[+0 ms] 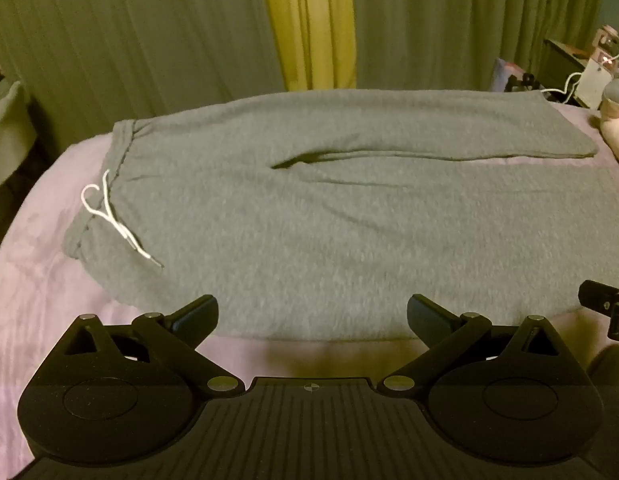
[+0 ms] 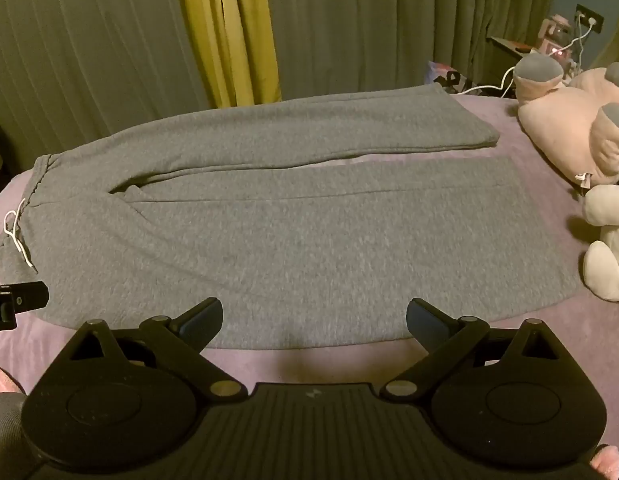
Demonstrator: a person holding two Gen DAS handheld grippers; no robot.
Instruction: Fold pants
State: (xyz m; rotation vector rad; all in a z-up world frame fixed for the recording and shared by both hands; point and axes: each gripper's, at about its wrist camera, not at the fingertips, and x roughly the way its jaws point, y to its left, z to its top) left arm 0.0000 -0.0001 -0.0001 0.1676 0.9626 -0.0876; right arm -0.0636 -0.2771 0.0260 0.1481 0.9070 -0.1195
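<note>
Grey sweatpants (image 1: 309,224) lie flat on a lilac bed cover (image 1: 37,280), waistband at the left with a white drawstring (image 1: 113,220), both legs stretching right. They also show in the right wrist view (image 2: 293,232), with the drawstring (image 2: 15,232) at the far left. My left gripper (image 1: 312,320) is open and empty, hovering at the near edge of the pants. My right gripper (image 2: 314,322) is open and empty, over the near edge of the near leg. Each gripper shows at the edge of the other's view: the right one (image 1: 605,308), the left one (image 2: 13,304).
Pink and white plush toys (image 2: 581,128) sit on the bed at the right, close to the leg ends. Green and yellow curtains (image 2: 229,32) hang behind the bed. A side table with cables and small items (image 2: 549,44) stands at the far right.
</note>
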